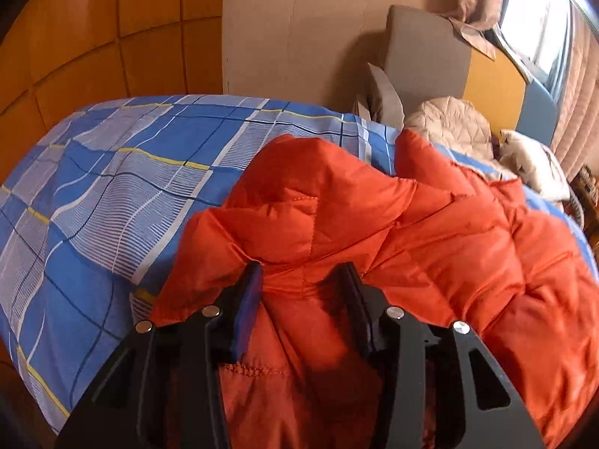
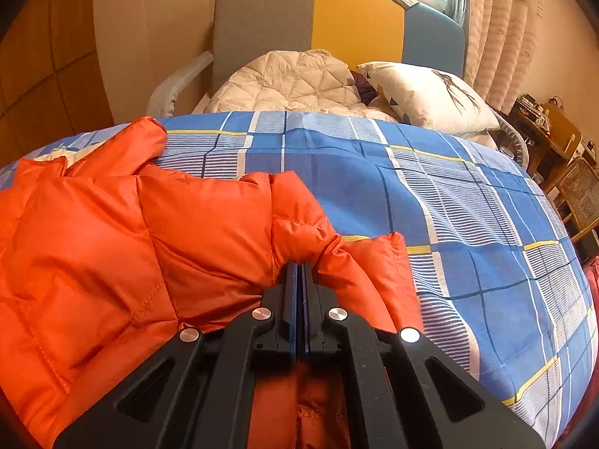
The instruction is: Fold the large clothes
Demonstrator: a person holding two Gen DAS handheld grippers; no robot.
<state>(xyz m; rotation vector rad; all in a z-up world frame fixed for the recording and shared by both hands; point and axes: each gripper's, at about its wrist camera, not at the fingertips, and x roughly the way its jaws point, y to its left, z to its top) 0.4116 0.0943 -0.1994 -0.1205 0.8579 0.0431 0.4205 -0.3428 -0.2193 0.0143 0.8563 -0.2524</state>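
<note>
Two black grippers are working an orange puffer jacket on a blue plaid bed.

At the bottom of the left wrist view, the left gripper (image 1: 303, 273) is standing partly open, its fingers set either side of a raised fold of the orange jacket (image 1: 374, 224); whether the pads are pressing it cannot be told. At the bottom centre of the right wrist view, the right gripper (image 2: 299, 267) is closed tight, pinching a bunched edge of the jacket (image 2: 112, 232), which is spreading across the lower left of that frame. Beyond it, the plaid bedsheet (image 2: 468, 224) is filling the middle and right. Farther up, a cream quilt (image 2: 292, 82) and a pillow (image 2: 423, 93) are lying against the grey, yellow and blue headboard (image 2: 262, 18), with curtains (image 2: 501, 30) at upper right.
</note>
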